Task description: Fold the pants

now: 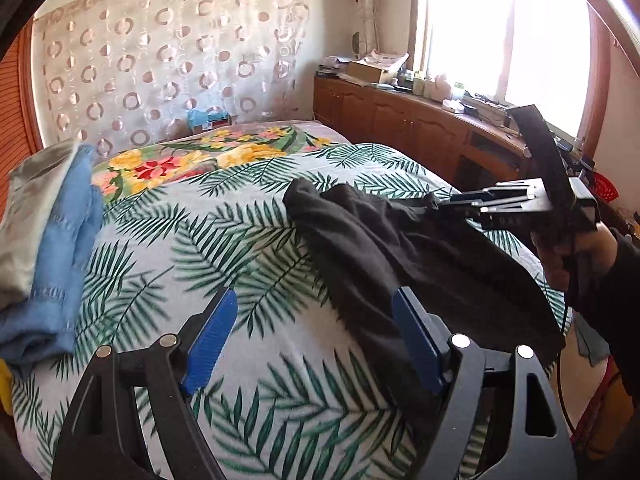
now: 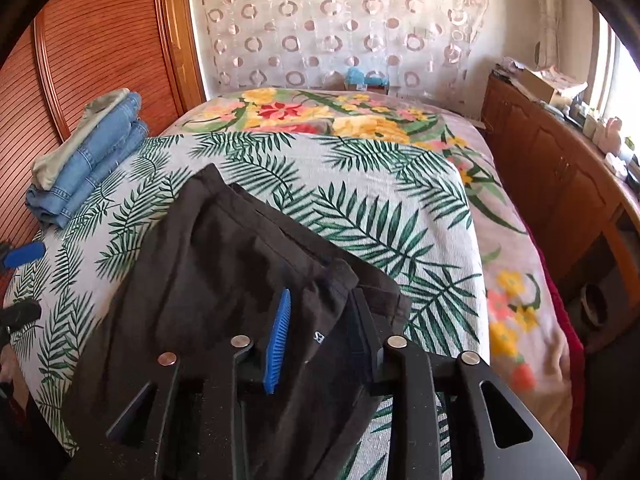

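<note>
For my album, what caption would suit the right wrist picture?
Black pants draped between the right gripper's blue-padded fingers, on a palm-leaf bedspread, folded jeans stacked behind.

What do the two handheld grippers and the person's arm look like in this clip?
Both grippers are black, angular frames with silver round pivot pins and ribbed blue finger pads. The left gripper shows two blue pads. The right gripper seen from the left wrist view has a black pistol-style handle, faint lettering on its body, and a thin black cable hanging below. The hand emerges from a dark sleeve.
</note>
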### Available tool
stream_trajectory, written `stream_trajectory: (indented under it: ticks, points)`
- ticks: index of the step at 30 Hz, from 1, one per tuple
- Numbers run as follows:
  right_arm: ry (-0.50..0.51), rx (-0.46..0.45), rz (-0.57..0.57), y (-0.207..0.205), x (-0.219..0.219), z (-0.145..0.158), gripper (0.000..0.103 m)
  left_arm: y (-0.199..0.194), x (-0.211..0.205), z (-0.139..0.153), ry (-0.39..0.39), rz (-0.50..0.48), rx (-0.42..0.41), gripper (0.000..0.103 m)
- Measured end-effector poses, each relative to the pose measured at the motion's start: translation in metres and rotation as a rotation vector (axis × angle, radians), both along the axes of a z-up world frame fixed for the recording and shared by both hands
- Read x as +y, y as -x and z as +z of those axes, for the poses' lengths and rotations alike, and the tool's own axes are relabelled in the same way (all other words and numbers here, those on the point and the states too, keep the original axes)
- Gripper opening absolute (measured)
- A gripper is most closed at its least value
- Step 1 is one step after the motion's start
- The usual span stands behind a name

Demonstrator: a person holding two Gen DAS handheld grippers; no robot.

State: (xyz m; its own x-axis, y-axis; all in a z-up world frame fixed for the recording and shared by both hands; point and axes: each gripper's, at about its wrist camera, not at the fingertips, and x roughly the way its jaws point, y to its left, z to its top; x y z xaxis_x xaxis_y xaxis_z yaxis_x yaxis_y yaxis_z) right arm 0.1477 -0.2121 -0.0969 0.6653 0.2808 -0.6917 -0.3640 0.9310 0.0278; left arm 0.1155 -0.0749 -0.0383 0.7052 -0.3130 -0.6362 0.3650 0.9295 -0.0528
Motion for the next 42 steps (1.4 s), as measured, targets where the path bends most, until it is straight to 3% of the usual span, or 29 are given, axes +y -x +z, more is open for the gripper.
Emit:
stream_trajectory:
  ticks: [10, 17, 18, 20, 21, 26, 36, 42]
  points:
    - [-0.076, 0.054, 0.023, -0.025, -0.009, -0.004, 0.035, -0.078, -0.024, 0.003, -0.018, -0.063, 0.057, 0.08]
    - [-0.075, 0.075, -0.005, -0.035, -0.021, -0.01, 0.035, -0.125, -0.034, -0.003, -0.032, -0.098, 0.095, 0.061]
    - [-0.082, 0.074, 0.001, -0.034, -0.022, -0.009, 0.034, -0.13, -0.035, -0.004, -0.035, -0.103, 0.101, 0.057]
    - [-0.094, 0.073, 0.021, -0.032, -0.025, -0.008, 0.011, -0.14, -0.039, -0.008, -0.041, -0.113, 0.115, 0.056]
    - [-0.094, 0.065, 0.029, -0.03, -0.026, -0.007, 0.007, -0.144, -0.041, -0.011, -0.045, -0.115, 0.123, 0.056]
    - [-0.064, -0.053, -0.022, -0.013, -0.04, 0.001, 0.002, -0.161, -0.043, -0.025, -0.06, -0.121, 0.161, 0.055]
    - [-0.062, 0.0, -0.045, -0.02, -0.05, -0.017, 0.002, -0.165, -0.047, -0.029, -0.037, -0.167, 0.17, 0.01]
    - [-0.066, -0.046, -0.068, -0.017, -0.055, -0.008, 0.002, -0.159, -0.043, -0.001, 0.021, -0.14, 0.065, 0.009]
